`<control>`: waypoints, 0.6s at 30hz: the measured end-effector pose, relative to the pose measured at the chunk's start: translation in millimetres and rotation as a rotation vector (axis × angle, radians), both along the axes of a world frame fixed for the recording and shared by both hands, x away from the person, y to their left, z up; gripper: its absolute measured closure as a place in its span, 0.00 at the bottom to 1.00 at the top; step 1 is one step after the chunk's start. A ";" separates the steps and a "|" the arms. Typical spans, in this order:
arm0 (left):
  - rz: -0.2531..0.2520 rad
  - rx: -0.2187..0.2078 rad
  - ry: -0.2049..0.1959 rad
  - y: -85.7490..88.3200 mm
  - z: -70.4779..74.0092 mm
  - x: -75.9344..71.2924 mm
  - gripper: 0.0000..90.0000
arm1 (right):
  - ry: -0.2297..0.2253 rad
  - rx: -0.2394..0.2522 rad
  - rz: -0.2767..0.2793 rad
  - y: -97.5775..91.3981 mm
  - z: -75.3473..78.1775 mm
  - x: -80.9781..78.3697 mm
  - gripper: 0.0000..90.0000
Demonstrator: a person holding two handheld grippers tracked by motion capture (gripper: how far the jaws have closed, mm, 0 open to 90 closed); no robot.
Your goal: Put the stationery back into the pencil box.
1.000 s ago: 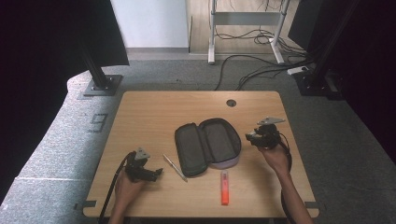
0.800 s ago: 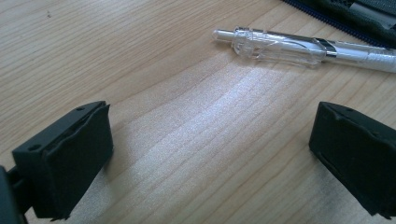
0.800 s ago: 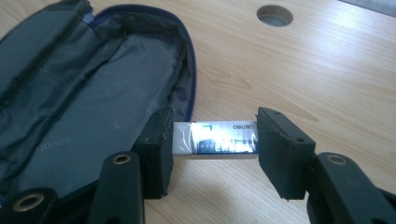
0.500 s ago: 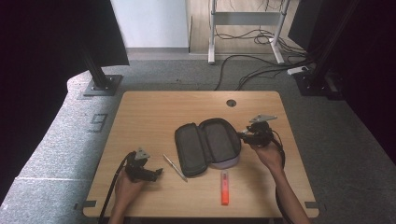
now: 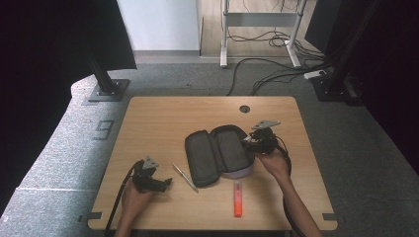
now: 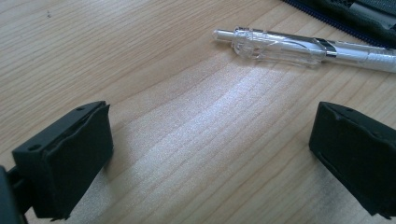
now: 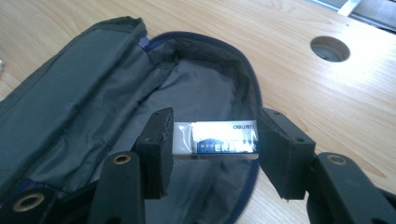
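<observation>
A: Wooden surface (image 5: 163, 118) on grey carpet, cables behind. Left tool (image 6: 210, 154) jaws apart, nothing in them, pen (image 6: 299, 46) just ahead.

B: Pencil case (image 7: 93, 107) lies unzipped, nothing inside. Right tool (image 7: 212, 149) is clamped on an eraser (image 7: 217, 140) above it, long axis running jaw to jaw.

Wooden table (image 5: 163, 118): pencil case (image 5: 217, 154), pen (image 5: 185, 177), marker (image 5: 237, 198).

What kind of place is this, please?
Probably a lab or recording room: a wooden table on grey carpet, loose cables on the floor behind it, and black stands beside it.
</observation>
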State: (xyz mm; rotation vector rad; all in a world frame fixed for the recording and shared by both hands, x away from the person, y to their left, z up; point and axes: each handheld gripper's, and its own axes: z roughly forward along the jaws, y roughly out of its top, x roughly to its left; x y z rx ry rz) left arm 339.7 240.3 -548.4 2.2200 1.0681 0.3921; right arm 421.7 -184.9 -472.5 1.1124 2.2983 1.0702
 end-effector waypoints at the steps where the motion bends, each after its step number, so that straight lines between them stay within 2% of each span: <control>1: 0.000 0.000 0.000 0.0 0.0 0.0 0.00 | -0.001 -0.003 0.005 2.1 0.0 0.2 0.52; 11: 0.000 0.000 0.000 0.0 0.0 0.0 0.00 | -0.002 -0.006 0.036 19.2 -2.3 0.4 0.52; 18: 0.000 0.000 0.000 0.0 0.0 0.0 0.00 | 0.005 -0.020 0.052 29.9 -10.5 1.2 0.52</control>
